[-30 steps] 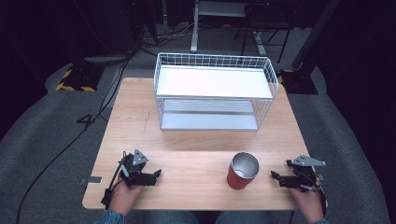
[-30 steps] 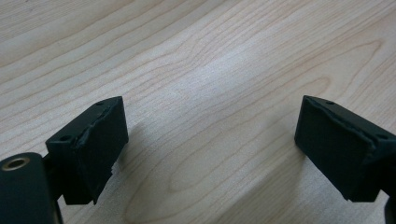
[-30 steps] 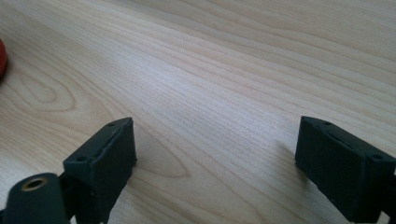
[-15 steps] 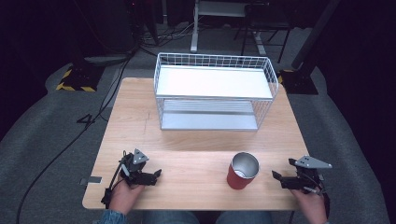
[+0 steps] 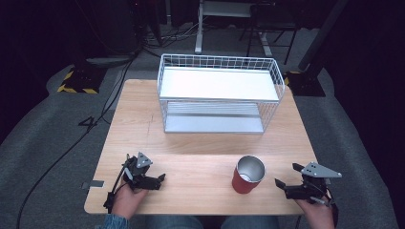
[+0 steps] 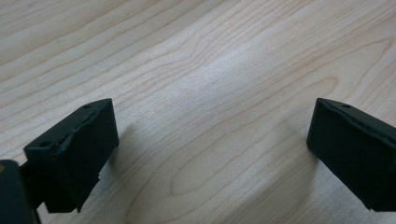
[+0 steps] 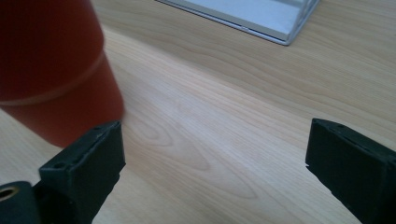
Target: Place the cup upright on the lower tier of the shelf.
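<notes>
Cup (image 5: 248, 173) red, upright near table's (image 5: 143, 124) front edge — right gripper (image 5: 288, 175) just beside it, jaws just been opening, nothing between; left gripper (image 5: 160, 180) jaws apart.

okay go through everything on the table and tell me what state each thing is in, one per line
Red cup: upright, empty, free of both grippers.
Wire rack: upright, both shelves bare.
Left hand-held gripper: open, empty.
Right hand-held gripper: jaws just opening, nothing between them, beside the cup.

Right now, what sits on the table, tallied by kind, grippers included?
Red cup: 1
White wire rack: 1
Handheld grippers: 2, the left gripper and the right gripper, both open with nothing between the jaws
Total: 4
</notes>
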### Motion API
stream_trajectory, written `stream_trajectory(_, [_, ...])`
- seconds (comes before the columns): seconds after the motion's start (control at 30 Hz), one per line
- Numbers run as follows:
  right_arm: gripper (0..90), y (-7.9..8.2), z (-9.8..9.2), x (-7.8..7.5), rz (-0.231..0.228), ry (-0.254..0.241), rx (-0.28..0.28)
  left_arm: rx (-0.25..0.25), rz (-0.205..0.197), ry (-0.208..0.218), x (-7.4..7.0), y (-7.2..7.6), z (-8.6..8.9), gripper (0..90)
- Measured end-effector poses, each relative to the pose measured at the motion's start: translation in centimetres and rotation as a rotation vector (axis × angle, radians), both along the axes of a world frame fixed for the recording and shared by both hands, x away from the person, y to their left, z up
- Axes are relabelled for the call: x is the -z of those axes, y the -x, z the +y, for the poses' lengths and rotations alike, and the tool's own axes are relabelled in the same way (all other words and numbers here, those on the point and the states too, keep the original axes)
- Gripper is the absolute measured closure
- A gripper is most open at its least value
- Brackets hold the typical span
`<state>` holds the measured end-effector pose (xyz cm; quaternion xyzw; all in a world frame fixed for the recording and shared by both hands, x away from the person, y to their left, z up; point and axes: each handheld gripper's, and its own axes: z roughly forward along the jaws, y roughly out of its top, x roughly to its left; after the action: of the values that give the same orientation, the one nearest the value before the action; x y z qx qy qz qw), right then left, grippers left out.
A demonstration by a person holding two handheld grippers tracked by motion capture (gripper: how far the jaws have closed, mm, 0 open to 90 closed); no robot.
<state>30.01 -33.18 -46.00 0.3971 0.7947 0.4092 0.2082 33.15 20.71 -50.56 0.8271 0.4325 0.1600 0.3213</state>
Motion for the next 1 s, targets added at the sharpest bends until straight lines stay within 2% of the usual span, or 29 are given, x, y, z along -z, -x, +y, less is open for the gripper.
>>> stream_trajectory(0.2, [2.3,1.3,0.9,-0.7,-0.008,-0.027,-0.026,-0.003,0.013,0.000,0.0,0.0,-0.1,0.0])
stream_trajectory(0.4, [2.1,1.9,1.7,-1.2,-0.015,-0.032,-0.052,-0.006,0.011,0.003,0.0,0.0,-0.2,0.0])
stream_trajectory(0.6, [0.9,2.7,3.3,-1.4,-0.012,-0.048,-0.106,-0.006,0.012,0.003,0.0,0.0,-0.2,0.0])
stream_trajectory(0.73, [0.1,2.9,4.1,-1.4,-0.008,-0.061,-0.134,-0.006,0.012,0.003,0.0,0.0,-0.2,0.0])
stream_trajectory(0.87, [0.0,3.0,5.7,-1.0,0.009,-0.106,-0.194,-0.006,0.012,0.003,0.0,0.0,-0.2,0.0])
stream_trajectory(1.0, [0.0,2.8,7.1,-0.4,0.018,-0.118,-0.228,-0.006,0.012,0.003,0.0,0.0,-0.2,0.0])
